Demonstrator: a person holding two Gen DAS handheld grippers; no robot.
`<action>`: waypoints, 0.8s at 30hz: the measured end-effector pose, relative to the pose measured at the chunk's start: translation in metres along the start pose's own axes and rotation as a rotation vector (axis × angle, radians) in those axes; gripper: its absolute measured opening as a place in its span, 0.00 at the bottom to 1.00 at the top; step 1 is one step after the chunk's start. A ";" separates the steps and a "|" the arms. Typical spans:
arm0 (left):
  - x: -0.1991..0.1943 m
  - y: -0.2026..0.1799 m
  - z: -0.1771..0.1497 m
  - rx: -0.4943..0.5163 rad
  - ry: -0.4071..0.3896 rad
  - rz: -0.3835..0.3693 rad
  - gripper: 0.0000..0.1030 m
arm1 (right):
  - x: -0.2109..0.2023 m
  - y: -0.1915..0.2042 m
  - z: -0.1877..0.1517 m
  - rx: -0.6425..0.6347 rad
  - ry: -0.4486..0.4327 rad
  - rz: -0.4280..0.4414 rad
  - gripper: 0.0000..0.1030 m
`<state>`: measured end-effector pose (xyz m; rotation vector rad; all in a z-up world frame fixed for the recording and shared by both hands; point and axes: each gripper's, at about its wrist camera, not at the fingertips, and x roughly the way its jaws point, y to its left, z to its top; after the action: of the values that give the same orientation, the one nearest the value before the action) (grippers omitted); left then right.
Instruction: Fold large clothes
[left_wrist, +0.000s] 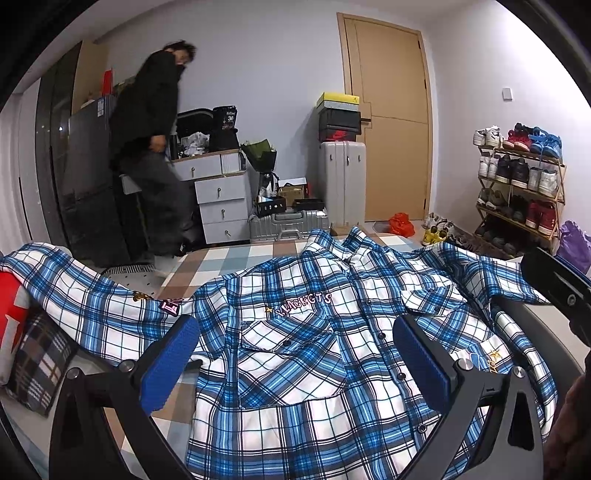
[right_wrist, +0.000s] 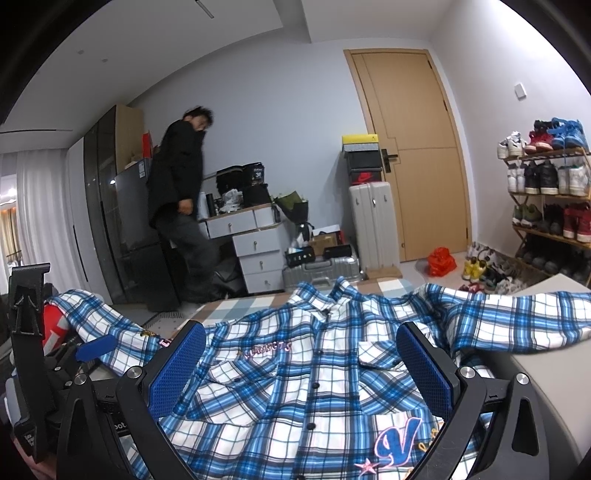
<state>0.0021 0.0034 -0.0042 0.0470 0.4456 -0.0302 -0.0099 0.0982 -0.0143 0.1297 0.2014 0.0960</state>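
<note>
1. Shirt (left_wrist: 303, 354) first: it is big, with blue, white and black checks, and it lies front up and spread out on a bed (left_wrist: 236, 258) with a checked cover.
2. Its far left sleeve (left_wrist: 92, 295) lies over a red pillow (left_wrist: 11, 317) and a dark checked pillow (left_wrist: 40, 365) at the left side.
3. Buttons run down the middle of the shirt, and the collar (left_wrist: 332, 243) points to the far side.
4. Pink letters sit above the left pocket, and in the right wrist view a big blue letter patch (right_wrist: 400, 441) sits near the camera.
5. Left gripper (left_wrist: 295, 354) hangs just over the near part of the shirt. Its two blue fingers (left_wrist: 173, 358) are spread wide and pinch nothing.
6. Right gripper (right_wrist: 301, 369) hangs over the shirt too. Its blue fingers (right_wrist: 424, 369) are also spread wide with nothing between them.
7. Far away on the left, a person (left_wrist: 151, 147) in dark clothes stands by white drawers (left_wrist: 221, 199).
8. Near the middle stands a pale suitcase (left_wrist: 343, 181) with boxes on top.
9. A tan door (left_wrist: 391, 118) is to its right.
10. At the far right is a shoe rack (left_wrist: 521, 184) full of shoes.
</note>
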 end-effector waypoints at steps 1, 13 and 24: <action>0.000 0.000 0.000 0.000 0.000 -0.001 0.99 | 0.000 0.000 0.000 0.000 -0.001 0.000 1.00; 0.001 -0.001 0.000 0.001 0.011 -0.006 0.99 | -0.001 0.000 0.000 0.001 0.000 0.002 1.00; 0.002 -0.002 0.000 0.006 0.010 -0.001 0.99 | 0.000 -0.002 0.000 0.006 0.004 0.003 1.00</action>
<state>0.0036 0.0017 -0.0049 0.0525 0.4551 -0.0324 -0.0094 0.0968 -0.0149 0.1355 0.2059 0.0990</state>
